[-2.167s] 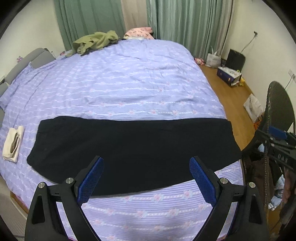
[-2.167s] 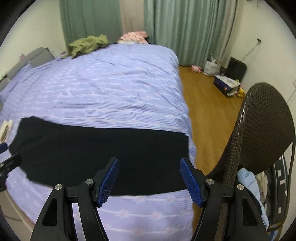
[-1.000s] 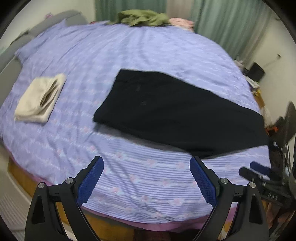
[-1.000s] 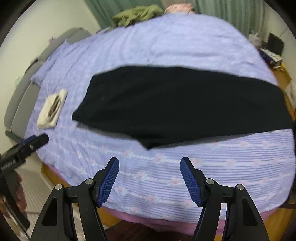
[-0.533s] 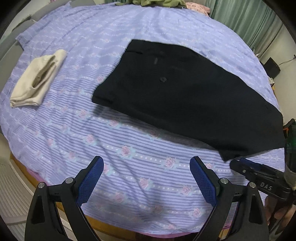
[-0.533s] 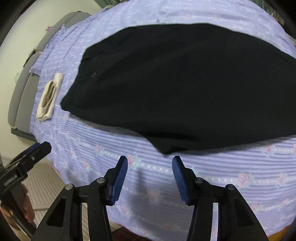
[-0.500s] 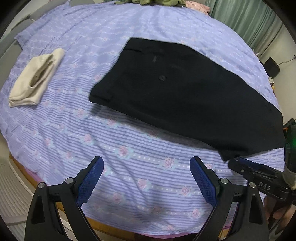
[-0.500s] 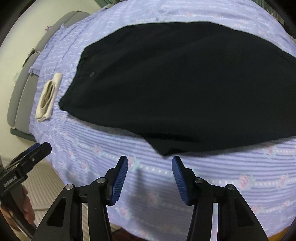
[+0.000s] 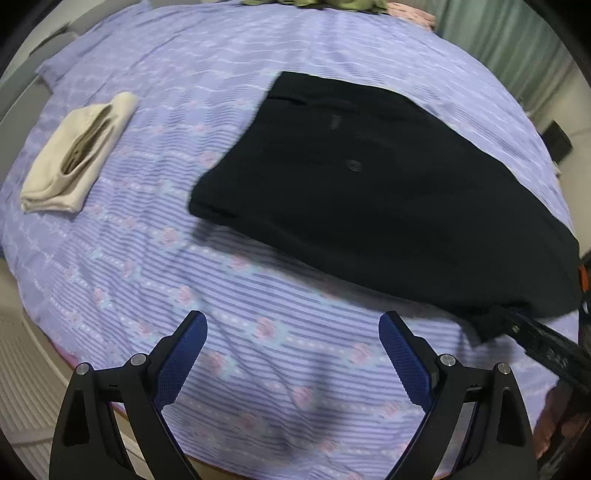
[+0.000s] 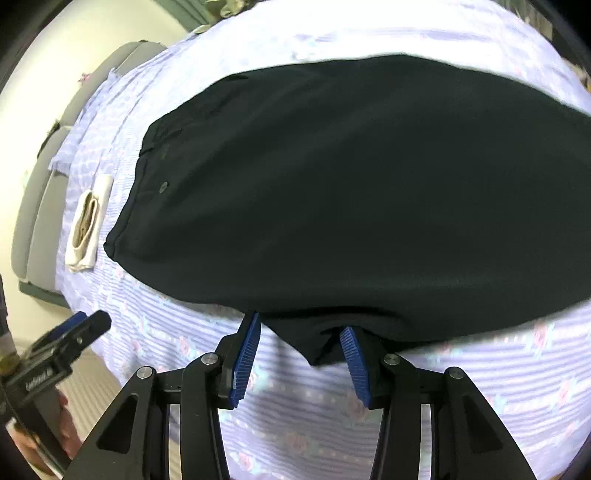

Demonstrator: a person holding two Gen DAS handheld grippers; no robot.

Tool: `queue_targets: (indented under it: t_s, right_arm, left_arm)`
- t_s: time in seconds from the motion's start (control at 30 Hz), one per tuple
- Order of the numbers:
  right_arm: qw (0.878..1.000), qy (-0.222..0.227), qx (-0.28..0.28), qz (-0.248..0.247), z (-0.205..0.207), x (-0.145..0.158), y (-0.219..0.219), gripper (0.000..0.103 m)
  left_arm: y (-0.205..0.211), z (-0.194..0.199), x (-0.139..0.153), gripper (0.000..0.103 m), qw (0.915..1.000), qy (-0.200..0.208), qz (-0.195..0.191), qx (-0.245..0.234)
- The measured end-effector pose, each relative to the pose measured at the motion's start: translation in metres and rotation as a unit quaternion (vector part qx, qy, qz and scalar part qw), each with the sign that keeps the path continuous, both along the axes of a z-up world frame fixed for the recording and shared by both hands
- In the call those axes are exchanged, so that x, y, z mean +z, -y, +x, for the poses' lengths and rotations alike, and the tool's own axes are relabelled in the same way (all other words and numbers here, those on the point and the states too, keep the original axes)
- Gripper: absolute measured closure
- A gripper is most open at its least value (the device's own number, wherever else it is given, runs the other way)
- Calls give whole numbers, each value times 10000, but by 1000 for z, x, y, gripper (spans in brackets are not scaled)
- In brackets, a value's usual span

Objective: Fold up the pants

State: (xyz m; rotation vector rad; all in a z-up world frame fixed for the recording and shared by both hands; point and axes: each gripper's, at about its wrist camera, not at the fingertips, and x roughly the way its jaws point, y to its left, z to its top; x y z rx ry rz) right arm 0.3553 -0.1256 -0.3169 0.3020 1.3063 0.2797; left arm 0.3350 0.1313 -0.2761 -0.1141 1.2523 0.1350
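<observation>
Right tongs (image 10: 301, 341) seemingly straddling pants (image 10: 351, 184) hem

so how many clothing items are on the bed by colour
black: 1, the flat-laid black pants
cream: 1, the folded cream fabric bundle
olive green: 1, the crumpled olive green garment at the far edge
pink: 1, the pink fabric item beside it, mostly cut off
total: 4, all on the lilac striped floral bedsheet
</observation>
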Motion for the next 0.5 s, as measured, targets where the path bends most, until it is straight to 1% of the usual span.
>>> queue_targets:
  t_s: [0.07, 0.13, 0.23, 0.27, 0.33, 0.4, 0.47, 0.5]
  right_arm:
    - [9998, 94, 138, -93, 1, 2, -5, 56]
    - [9994, 87, 258, -201, 0, -3, -13, 56]
    - [9990, -70, 361, -257, -2, -16, -17, 56]
    - [9988, -115, 363, -301, -3, -20, -16, 57]
    - [9983, -150, 375, -410, -4, -24, -19, 57]
    - [9982, -78, 409, -435, -1, -22, -25, 58]
    - [9980, -23, 381, -508, 2, -20, -28, 58]
    - [9980, -21, 358, -526, 3, -19, -29, 58]
  left_arm:
    - [-14, 4, -3, 8, 9997, -44, -56, 252]
    - [-37, 11, -8, 8, 9971, -49, -358, 671]
    - [-64, 21, -13, 8, 9916, 14, -672, 1104]
    - [-68, 26, -16, 8, 9911, 22, -677, 1146]
    - [-70, 34, -22, 8, 9919, -6, -679, 1075]
    - [-70, 45, -34, 8, 9904, -89, -934, 1013]
    - [-75, 55, -43, 8, 9864, -116, -1159, 1162]
    - [-76, 59, -46, 8, 9859, -100, -1146, 1214]
